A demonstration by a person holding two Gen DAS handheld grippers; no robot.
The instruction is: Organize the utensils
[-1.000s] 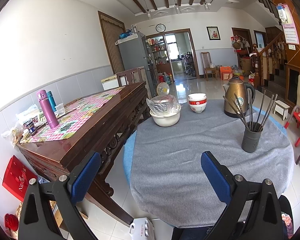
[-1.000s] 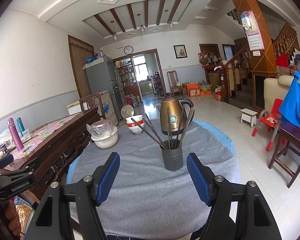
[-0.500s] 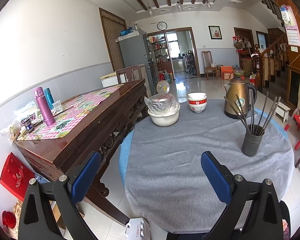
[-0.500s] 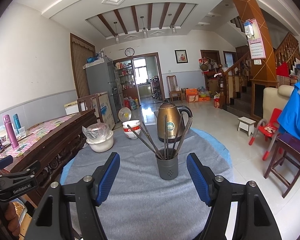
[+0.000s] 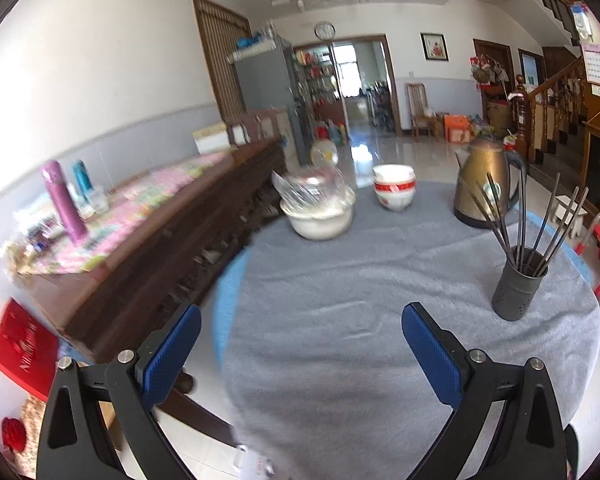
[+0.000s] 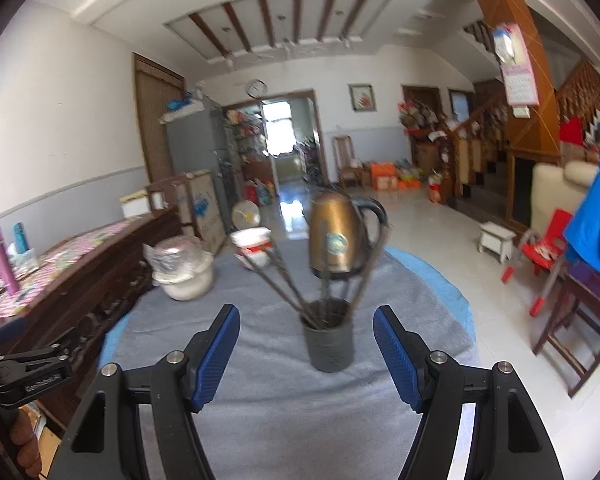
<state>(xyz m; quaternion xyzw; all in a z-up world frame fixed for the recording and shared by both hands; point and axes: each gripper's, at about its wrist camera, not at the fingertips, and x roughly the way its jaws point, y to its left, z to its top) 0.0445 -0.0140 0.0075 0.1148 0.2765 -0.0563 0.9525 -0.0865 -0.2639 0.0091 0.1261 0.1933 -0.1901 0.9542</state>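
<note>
Right gripper [image 6: 306, 354]: jaws spread wide, blue pads empty, touching nothing. It hangs over the near part of the round table [image 6: 260, 412], which is covered in grey cloth.

Left gripper [image 5: 300, 354]: also wide, nothing between the pads. Its left finger [image 5: 172, 354] sits past the table's left edge, over floor; its right finger is over the cloth.

Landmark: the dark utensil holder [image 6: 328, 336].
- In the right wrist view it stands upright on the cloth just beyond the right gripper's fingertips, lined up with the gap between them, not touched.
- Dark chopsticks [image 6: 284, 284] fan out of its top, leaning left and right.
- In the left wrist view the holder [image 5: 518, 288] is beyond and to the right of the left gripper, close to the table's right edge.

Open room: bare cloth in front of and left of the holder, all the way to the near rim. No obstacle between either gripper and the holder.

Behind the holder: a bronze kettle [image 6: 342, 236], near but apart from it. Left of the kettle, a stack of red-and-white bowls [image 6: 254, 246]. Further left, a white bowl with a plastic cover [image 6: 184, 272] near the table's left edge.

Edges: a dark wooden sideboard [image 5: 148, 264] runs close along the table's left side, with a narrow floor gap between. Right of the holder the table ends, then open tiled floor, a wooden stool [image 6: 580, 320] and a red chair [image 6: 544, 256].

Both views are motion-blurred.
</note>
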